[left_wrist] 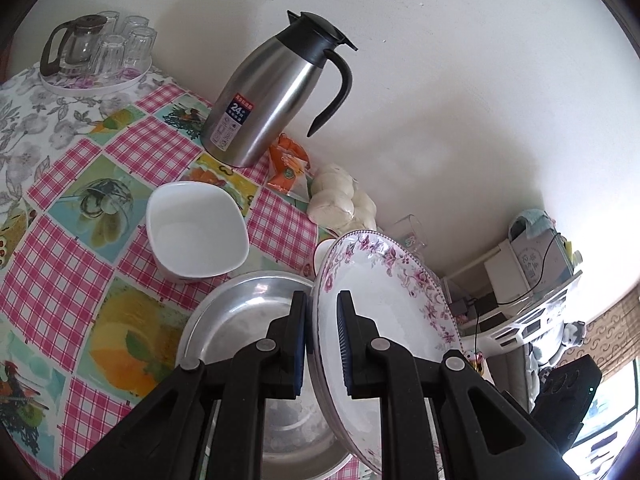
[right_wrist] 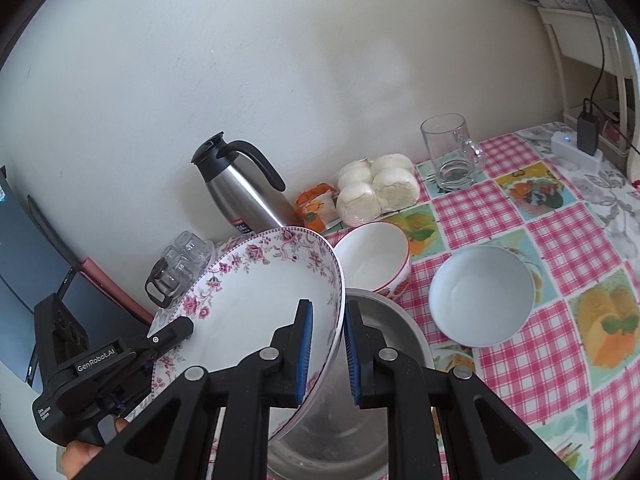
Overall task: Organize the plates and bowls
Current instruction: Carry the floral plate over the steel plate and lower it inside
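A white plate with a pink floral rim point(left_wrist: 384, 296) is held tilted above a round metal pan point(left_wrist: 240, 320). My left gripper point(left_wrist: 322, 340) is shut on the plate's near rim. My right gripper point(right_wrist: 328, 352) is shut on the opposite rim of the floral plate point(right_wrist: 264, 300), over the metal pan point(right_wrist: 384, 320). The left gripper point(right_wrist: 176, 330) also shows in the right wrist view, clamped on the plate's left edge. A white square bowl point(left_wrist: 196, 228) sits beyond the pan. A round white bowl point(right_wrist: 482, 296) and a red-patterned bowl point(right_wrist: 372, 258) sit on the table.
A steel thermos jug point(left_wrist: 272, 88) stands by the wall, with an orange snack packet point(left_wrist: 288, 164) and bagged white buns point(left_wrist: 340, 204) beside it. A tray of glasses and a glass teapot point(left_wrist: 96, 52) sits at the far left. A glass mug point(right_wrist: 452, 152) stands at the back right.
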